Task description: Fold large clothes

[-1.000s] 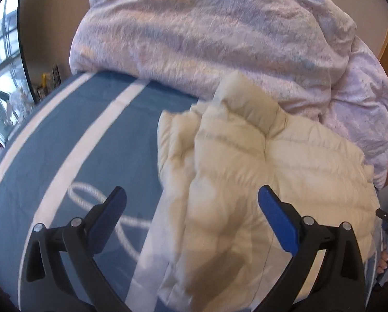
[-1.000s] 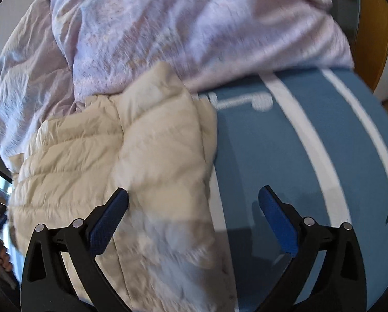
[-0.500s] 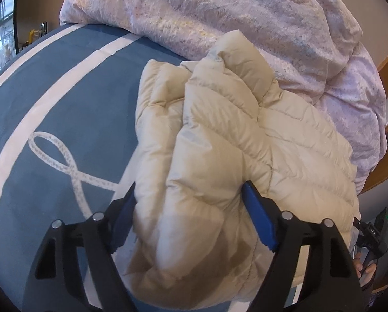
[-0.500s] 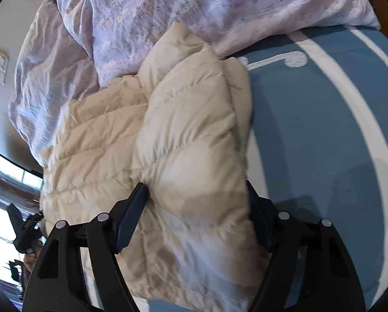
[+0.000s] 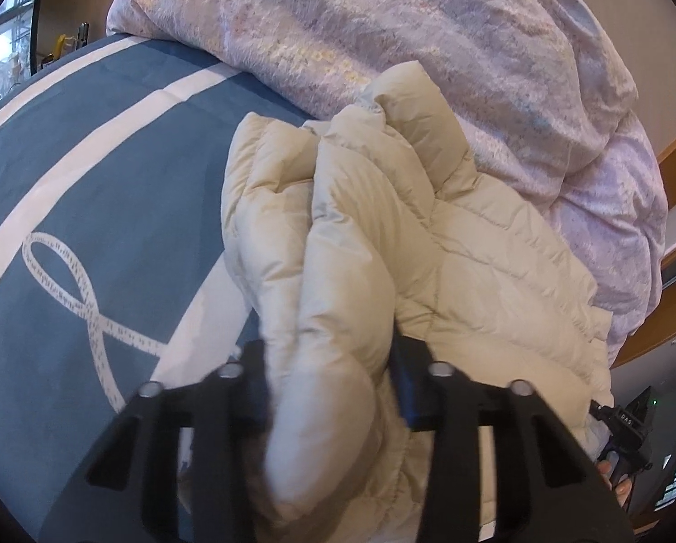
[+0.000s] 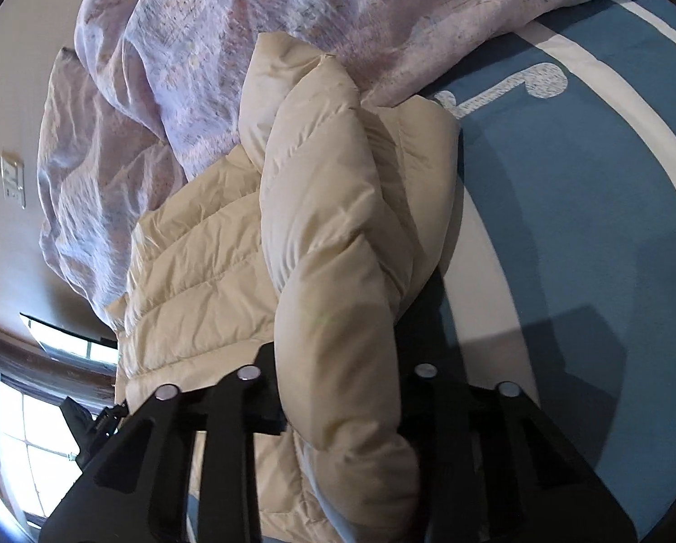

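Both tongs were wide apart a second ago; now the left gripper (image 5: 333,389) and right gripper (image 6: 342,389) are each clamped on a puffy roll of the cream jacket (image 5: 473,280), bunched between their fingers on the blue blanket (image 5: 111,172). Looks like mid-fold, so next I'd lift both together and carry it over evenly.

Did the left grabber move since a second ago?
Yes. The left gripper moved forward over the blue bedspread and closed on the puffy jacket.

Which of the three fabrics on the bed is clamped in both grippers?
The cream puffer jacket, quilted; not the lilac duvet or blue striped bedspread.
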`<action>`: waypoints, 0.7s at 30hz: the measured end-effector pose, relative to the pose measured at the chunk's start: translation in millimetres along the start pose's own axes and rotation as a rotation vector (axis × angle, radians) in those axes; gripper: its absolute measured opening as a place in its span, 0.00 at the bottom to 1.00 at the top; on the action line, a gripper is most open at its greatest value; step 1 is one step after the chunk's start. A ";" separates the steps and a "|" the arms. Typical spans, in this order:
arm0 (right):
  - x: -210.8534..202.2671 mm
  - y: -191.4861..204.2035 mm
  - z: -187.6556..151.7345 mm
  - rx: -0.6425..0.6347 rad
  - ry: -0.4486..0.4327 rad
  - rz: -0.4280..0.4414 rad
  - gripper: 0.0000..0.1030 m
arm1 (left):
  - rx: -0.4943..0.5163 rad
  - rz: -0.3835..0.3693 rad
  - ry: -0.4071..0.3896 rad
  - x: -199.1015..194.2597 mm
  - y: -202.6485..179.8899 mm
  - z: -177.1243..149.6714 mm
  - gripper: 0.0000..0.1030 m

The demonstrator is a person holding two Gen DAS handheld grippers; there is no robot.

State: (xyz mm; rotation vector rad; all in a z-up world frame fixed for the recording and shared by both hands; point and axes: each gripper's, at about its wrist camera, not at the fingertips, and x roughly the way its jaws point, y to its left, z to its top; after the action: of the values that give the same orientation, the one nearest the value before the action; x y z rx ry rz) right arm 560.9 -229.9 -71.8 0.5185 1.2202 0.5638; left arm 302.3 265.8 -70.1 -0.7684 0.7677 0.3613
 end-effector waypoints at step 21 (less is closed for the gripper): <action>-66.0 10.3 -92.6 0.075 0.106 0.082 0.18 | 0.001 -0.097 0.022 -93.2 51.0 -55.3 0.17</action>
State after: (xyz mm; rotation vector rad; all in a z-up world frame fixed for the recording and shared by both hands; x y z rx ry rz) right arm 454.5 -258.9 -42.2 0.6106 1.3296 0.6228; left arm 184.2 257.5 -52.6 -0.8073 0.7484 0.2654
